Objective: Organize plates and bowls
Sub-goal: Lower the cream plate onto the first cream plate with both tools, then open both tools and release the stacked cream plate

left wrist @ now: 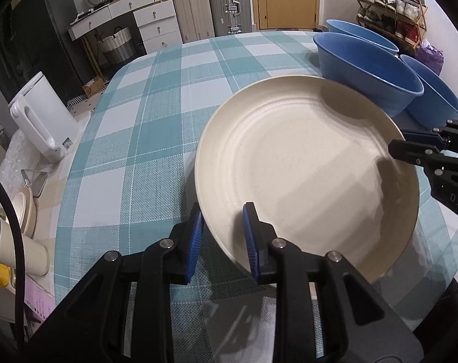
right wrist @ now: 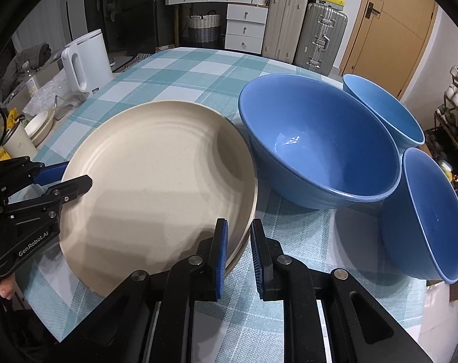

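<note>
A large cream plate [left wrist: 304,166] lies on the checked table; it also shows in the right wrist view [right wrist: 156,181]. My left gripper [left wrist: 222,242] straddles its near-left rim, jaws open, one pad outside and one inside. My right gripper [right wrist: 239,254] straddles the plate's right rim the same way, jaws open; it shows at the right edge of the left wrist view [left wrist: 410,145]. The left gripper shows at the left of the right wrist view [right wrist: 65,178]. Three blue bowls stand to the right of the plate: a big one [right wrist: 319,145], one behind [right wrist: 383,109], one nearer, tilted [right wrist: 431,214].
The table has a teal checked cloth [left wrist: 156,139]. A white kettle [right wrist: 83,60] stands on a side counter to the left, with a cream cup [right wrist: 18,143] and small plates [right wrist: 41,124]. Suitcases, drawers and a shoe rack [left wrist: 392,9] stand beyond the table.
</note>
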`<action>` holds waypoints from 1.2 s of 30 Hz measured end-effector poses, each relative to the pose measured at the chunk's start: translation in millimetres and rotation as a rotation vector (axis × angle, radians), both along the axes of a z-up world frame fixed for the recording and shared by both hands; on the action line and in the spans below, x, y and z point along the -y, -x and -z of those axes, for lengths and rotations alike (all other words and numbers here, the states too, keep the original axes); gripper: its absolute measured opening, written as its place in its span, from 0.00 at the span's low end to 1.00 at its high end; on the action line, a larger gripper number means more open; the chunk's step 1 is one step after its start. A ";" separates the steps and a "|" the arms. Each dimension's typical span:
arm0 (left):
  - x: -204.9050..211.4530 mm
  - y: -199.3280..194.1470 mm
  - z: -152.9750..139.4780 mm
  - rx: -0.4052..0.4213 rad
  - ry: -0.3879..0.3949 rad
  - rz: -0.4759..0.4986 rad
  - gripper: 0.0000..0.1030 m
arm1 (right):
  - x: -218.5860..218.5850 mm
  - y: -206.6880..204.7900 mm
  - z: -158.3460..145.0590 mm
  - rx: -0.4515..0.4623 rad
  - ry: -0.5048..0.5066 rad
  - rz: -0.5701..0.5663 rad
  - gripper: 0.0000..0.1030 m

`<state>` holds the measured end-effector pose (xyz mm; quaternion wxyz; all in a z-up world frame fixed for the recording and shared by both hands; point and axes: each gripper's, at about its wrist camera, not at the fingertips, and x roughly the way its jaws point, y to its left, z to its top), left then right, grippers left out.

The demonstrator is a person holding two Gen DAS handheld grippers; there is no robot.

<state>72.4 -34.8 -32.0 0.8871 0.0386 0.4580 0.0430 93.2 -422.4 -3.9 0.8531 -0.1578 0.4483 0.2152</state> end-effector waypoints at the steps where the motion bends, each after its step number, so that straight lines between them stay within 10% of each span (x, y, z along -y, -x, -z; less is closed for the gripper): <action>1: 1.0 0.5 0.0 0.001 -0.004 0.001 0.22 | 1.0 0.8 0.0 0.002 0.001 0.001 0.15; 24: -23.7 -2.7 2.3 -0.018 0.156 -0.003 0.26 | 3.2 -1.2 8.0 -0.022 0.001 0.005 0.23; 32: -34.3 7.4 -18.4 0.033 0.231 -0.015 0.73 | 8.3 7.6 -2.4 -0.029 -0.037 -0.002 0.49; 36: -39.9 11.8 -29.3 0.052 0.279 -0.016 0.78 | 12.6 14.6 -11.3 -0.025 -0.056 -0.005 0.68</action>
